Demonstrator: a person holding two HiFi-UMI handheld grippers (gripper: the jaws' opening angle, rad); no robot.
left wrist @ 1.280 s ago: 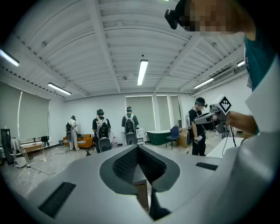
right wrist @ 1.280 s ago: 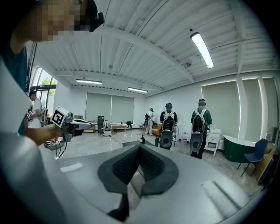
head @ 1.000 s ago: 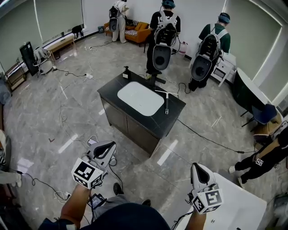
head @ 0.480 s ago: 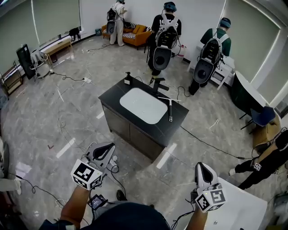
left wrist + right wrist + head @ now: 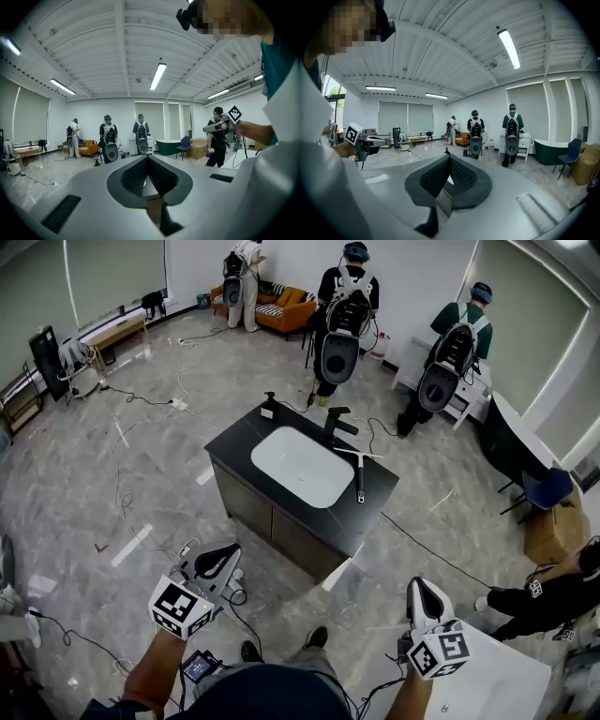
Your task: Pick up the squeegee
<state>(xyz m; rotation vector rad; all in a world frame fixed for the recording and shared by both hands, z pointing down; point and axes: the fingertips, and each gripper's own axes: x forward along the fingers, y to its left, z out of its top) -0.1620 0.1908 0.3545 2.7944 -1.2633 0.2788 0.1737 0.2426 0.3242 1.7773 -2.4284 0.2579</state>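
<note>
Squeegee point(image 5: 360, 479) lies near the counter's point(image 5: 236, 442) right edge, well ahead. We should step closer before opening the left gripper point(image 5: 217, 557) and right gripper point(image 5: 425, 594), both closed and empty.

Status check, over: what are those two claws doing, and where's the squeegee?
Left claw and right claw shut, empty. Squeegee on counter beside sink. Cable on floor between.

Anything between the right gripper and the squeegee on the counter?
Nothing visible. Only open floor and a cable lie between the right gripper and the cabinet; the squeegee lies unobstructed on its countertop, right of the sink.
</note>
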